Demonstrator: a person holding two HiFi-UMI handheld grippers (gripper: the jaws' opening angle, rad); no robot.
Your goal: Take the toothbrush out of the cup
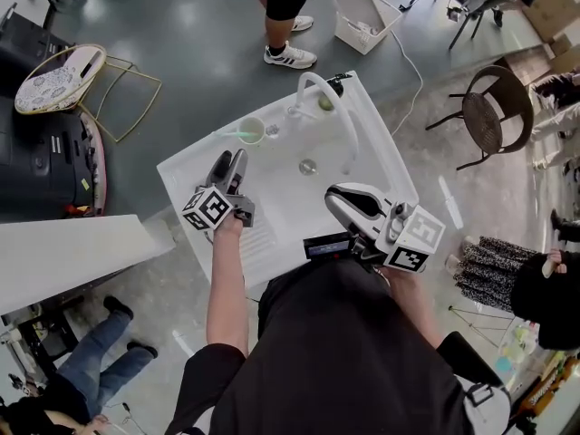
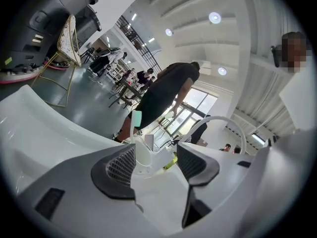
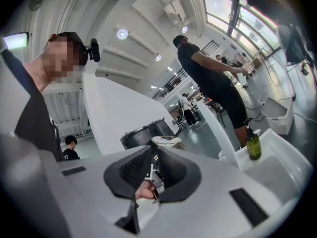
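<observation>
A pale cup [image 1: 251,131] stands on the far left rim of the white sink [image 1: 281,198], with a green toothbrush [image 1: 232,134] sticking out of it to the left. My left gripper [image 1: 228,159] hovers over the sink's left side, just short of the cup, pointing at it. Its jaws stand open and empty. In the left gripper view the cup [image 2: 142,155] shows in the gap of the left gripper [image 2: 153,157], the toothbrush [image 2: 136,119] head rising above it. My right gripper [image 1: 337,198] waits at the sink's near right edge. The right gripper [image 3: 151,175] has its jaws shut and holds nothing.
A white arched faucet [image 1: 333,111] and a green soap bottle [image 1: 326,102] stand at the sink's far side, the drain [image 1: 308,166] in the basin. A person [image 1: 288,7] stands beyond the sink beside a white bin [image 1: 362,16]. A dark chair [image 1: 494,116] is at the right.
</observation>
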